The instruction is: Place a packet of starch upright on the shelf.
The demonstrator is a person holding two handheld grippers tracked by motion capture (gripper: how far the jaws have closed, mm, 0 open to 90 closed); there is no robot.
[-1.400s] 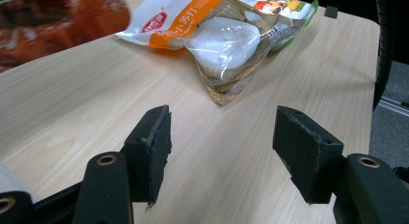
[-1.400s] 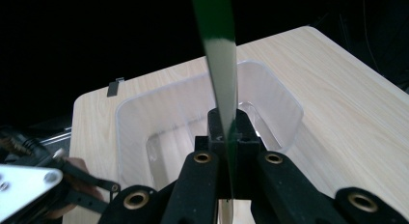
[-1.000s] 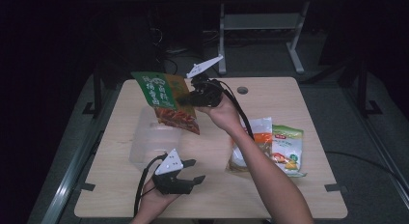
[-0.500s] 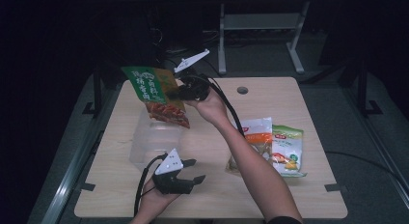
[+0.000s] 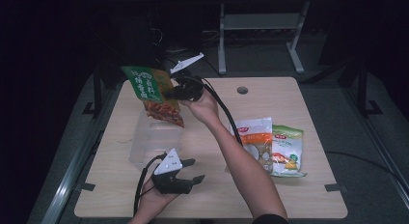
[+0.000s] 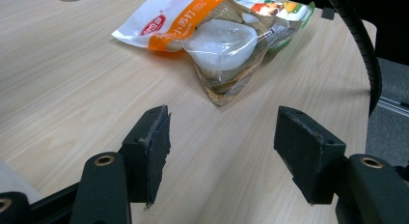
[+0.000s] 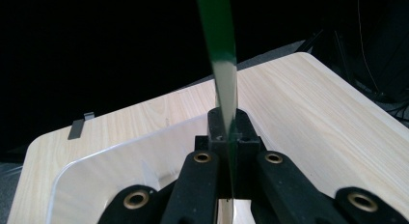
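Above clear bin (image 5: 154,139) | right tool (image 5: 170,94) clamps green packet (image 5: 150,92), seen edge-on | left tool (image 5: 190,171) agape, empty

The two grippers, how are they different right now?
The right gripper is shut on the green snack bag, while the left gripper is open and holds nothing. The right gripper is lifted above the clear box; the left gripper sits low by the table. Both are black, each in a hand.

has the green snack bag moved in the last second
Yes. The green snack bag, clamped in the right gripper, has shifted left, away from the table's round hole, and now hangs over the clear plastic container.
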